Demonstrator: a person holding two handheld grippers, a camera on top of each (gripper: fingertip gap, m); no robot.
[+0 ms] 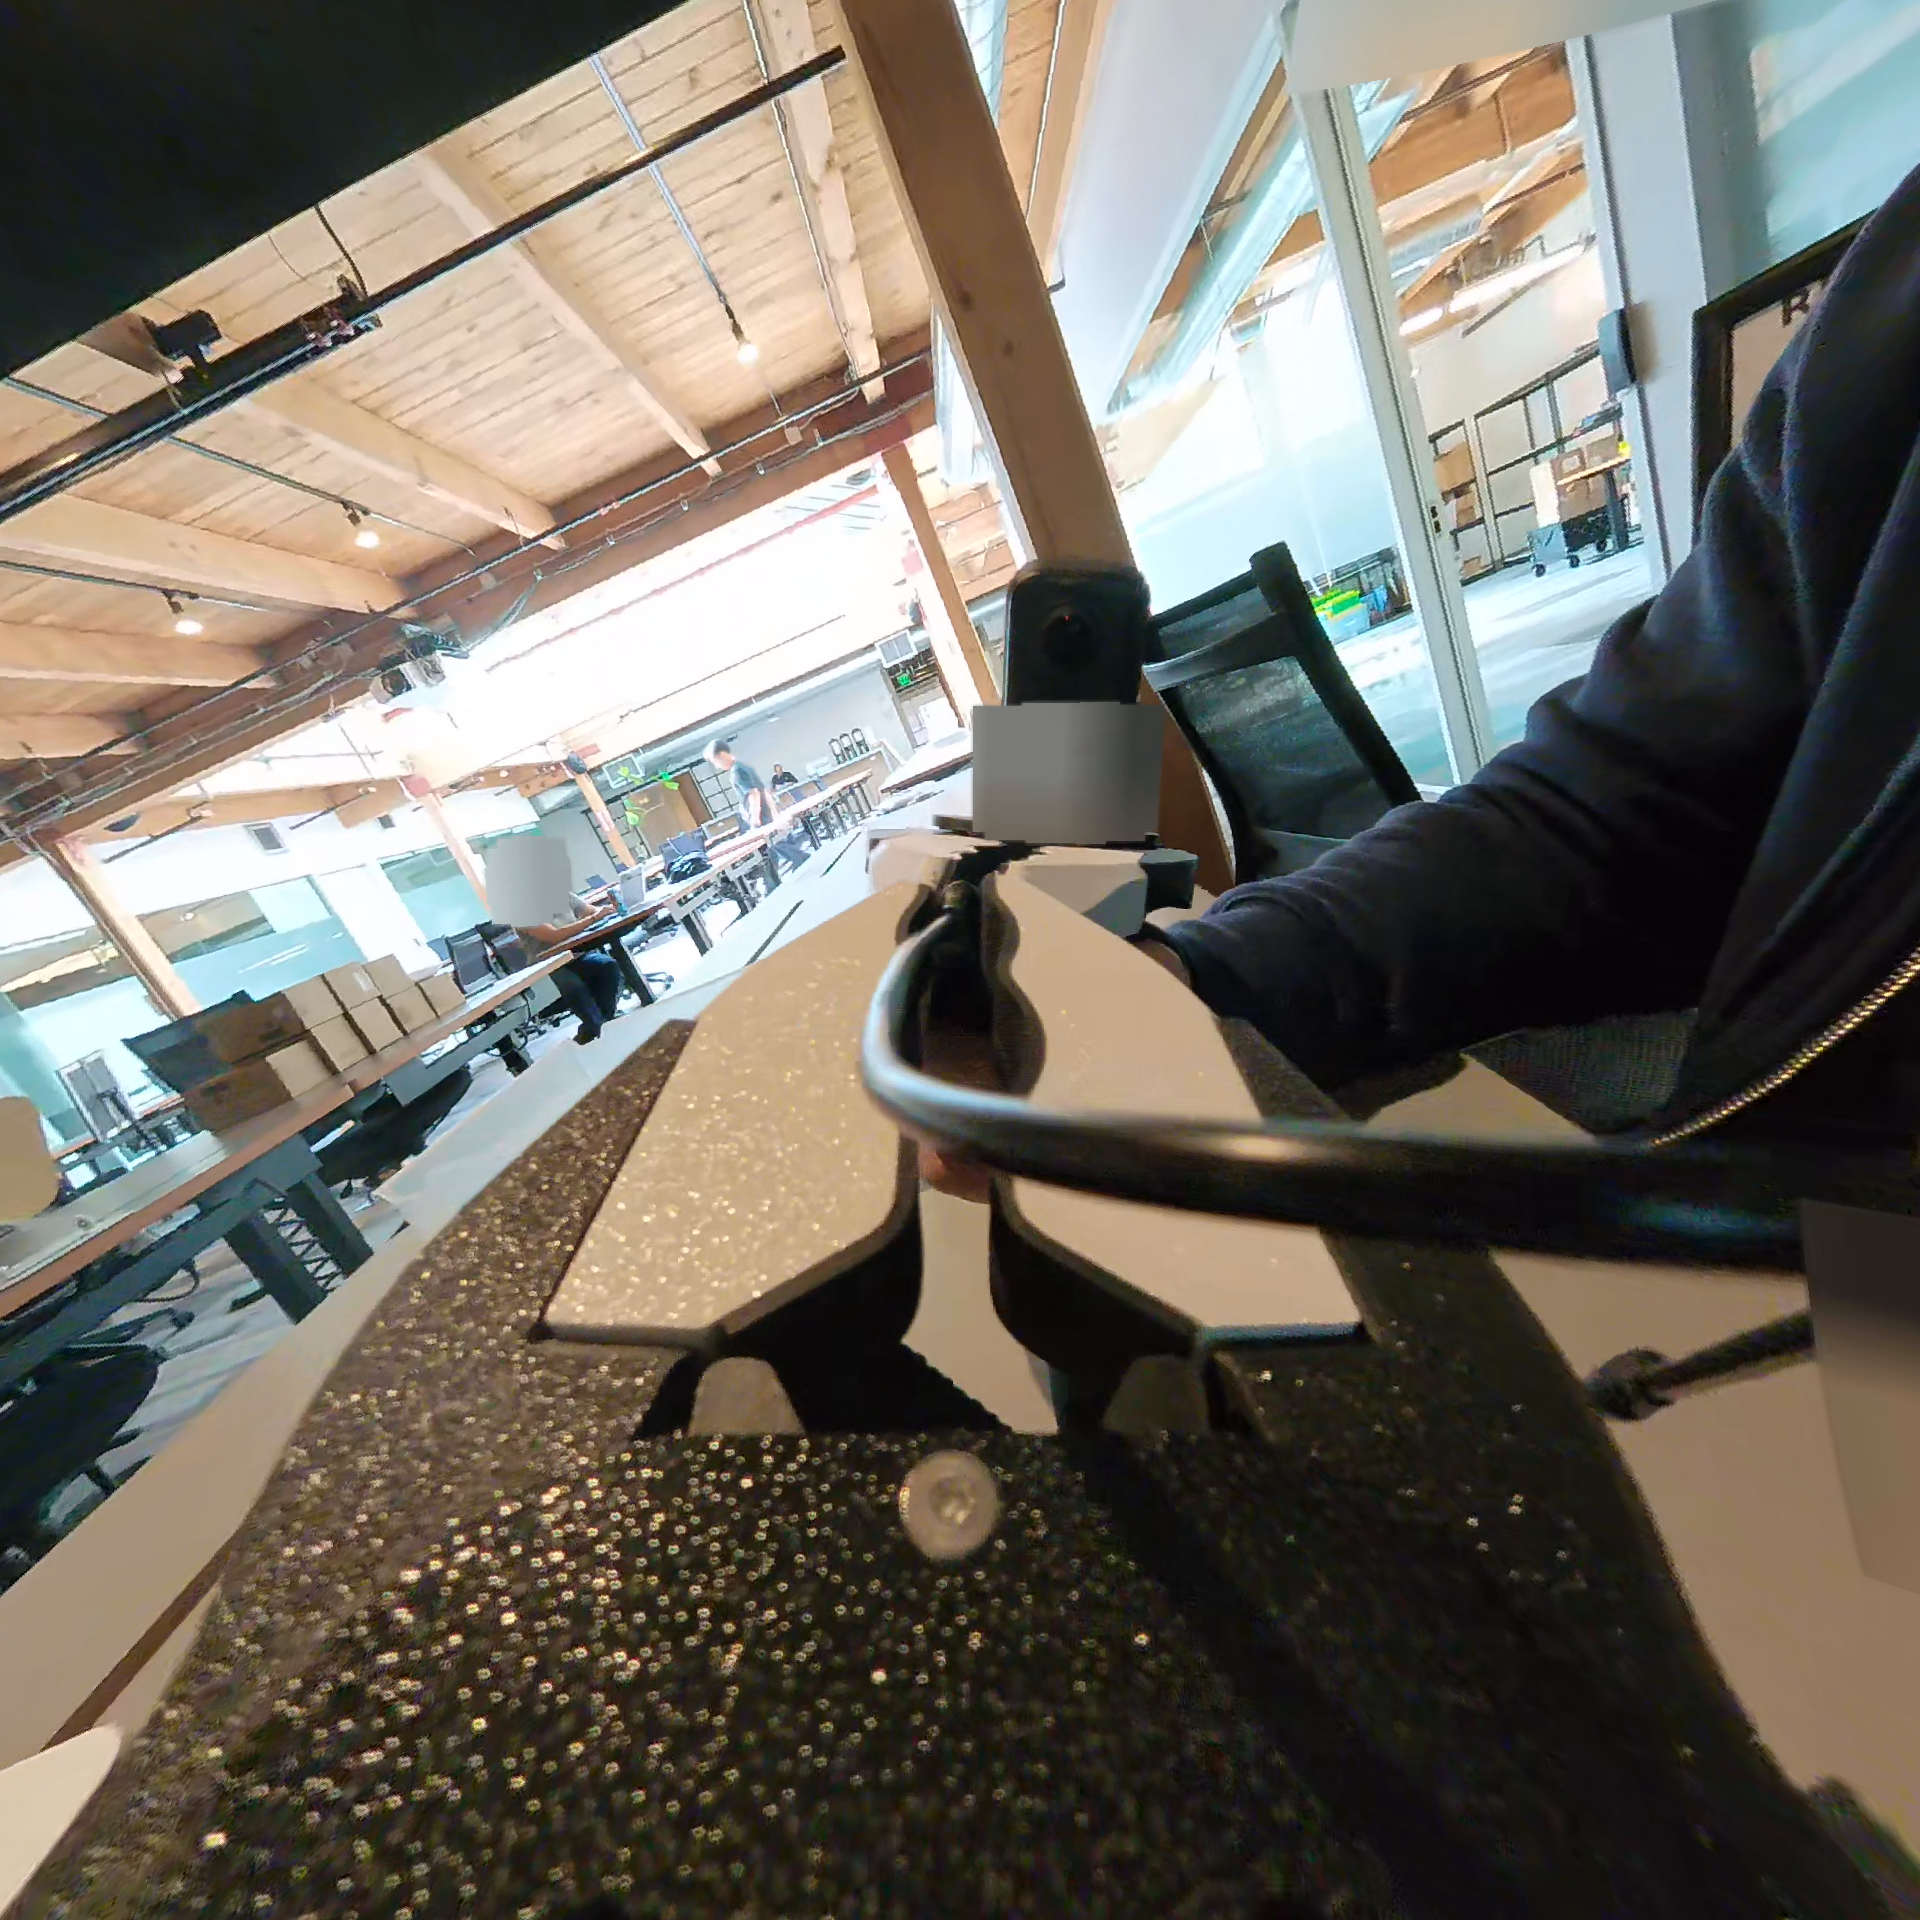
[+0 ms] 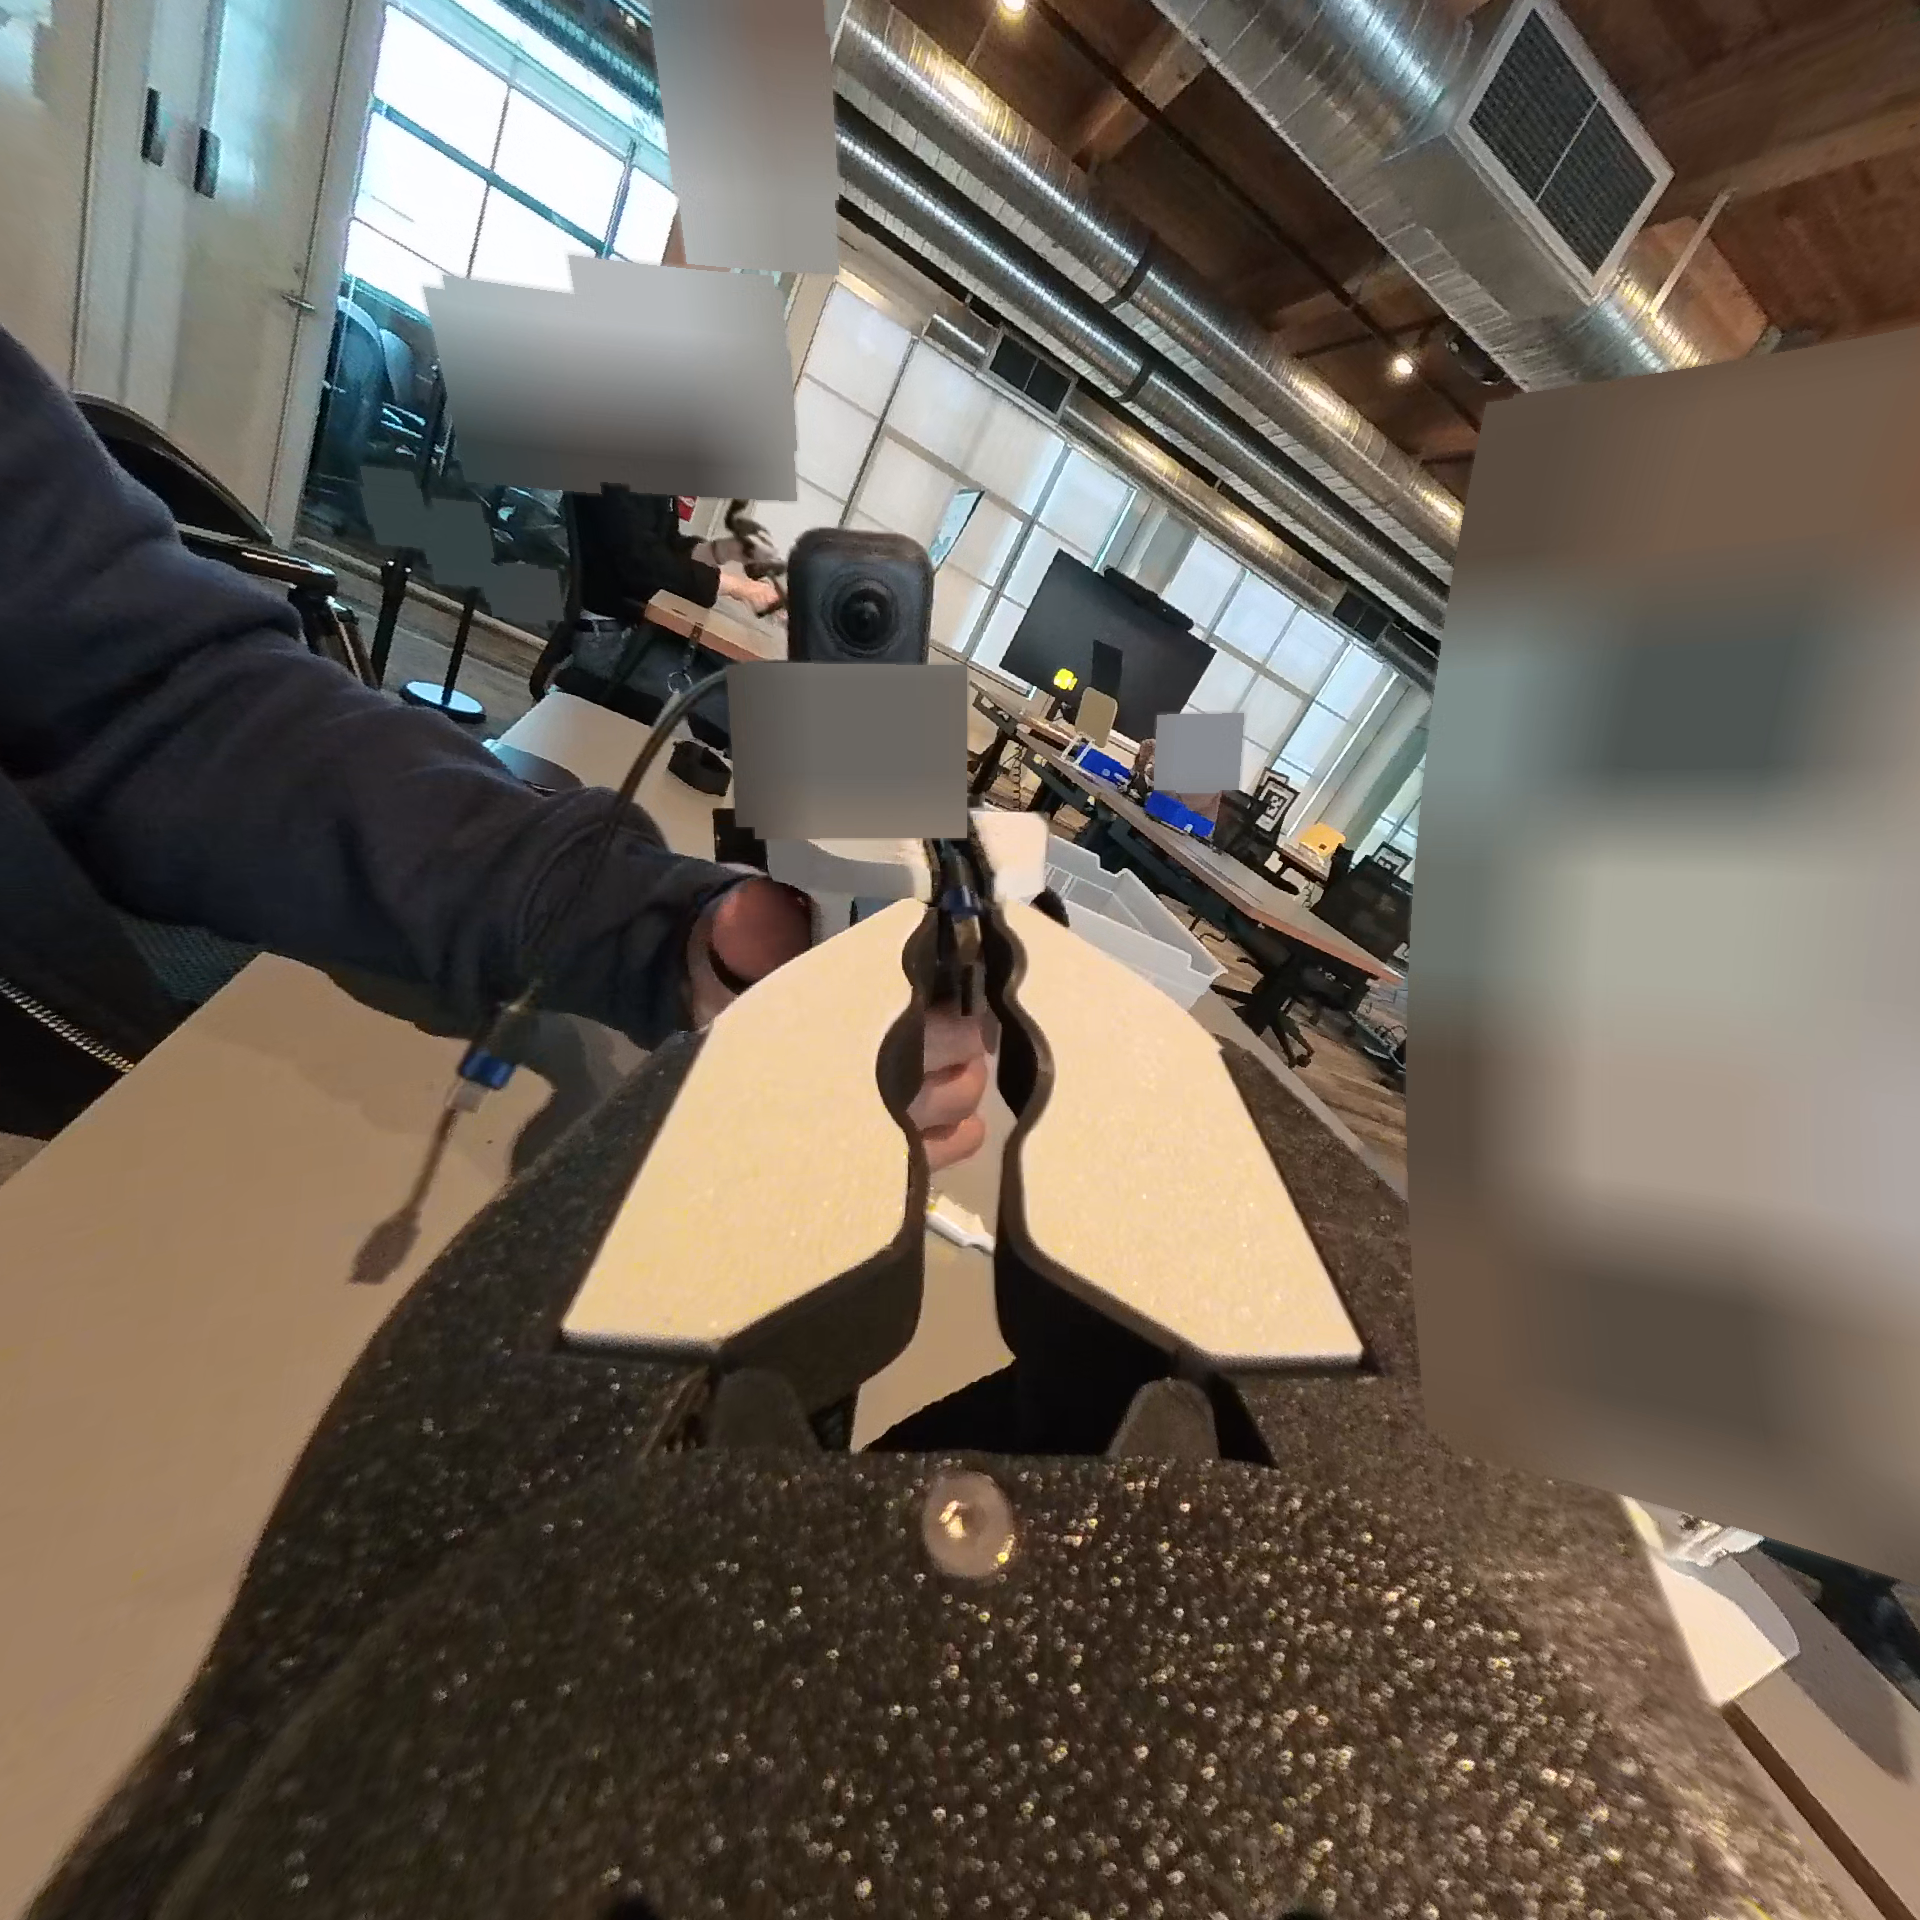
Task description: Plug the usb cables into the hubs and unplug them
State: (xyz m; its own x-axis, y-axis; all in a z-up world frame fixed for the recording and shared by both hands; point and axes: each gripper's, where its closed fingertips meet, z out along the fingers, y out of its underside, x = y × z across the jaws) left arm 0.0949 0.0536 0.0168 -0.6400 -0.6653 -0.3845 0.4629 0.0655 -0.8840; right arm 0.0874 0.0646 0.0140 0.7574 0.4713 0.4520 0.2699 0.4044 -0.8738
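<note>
Both tools face each other tip to tip: left tool clamps the black cable; right tool clamps a blue-tipped plug, aligned for mating.

Open office: timber ceiling (silver ducts), long desks, bright windows.

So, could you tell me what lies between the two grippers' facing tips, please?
A black-and-blue USB plug, pinched there by both sets of jaws; the right wrist view shows it best.
</note>
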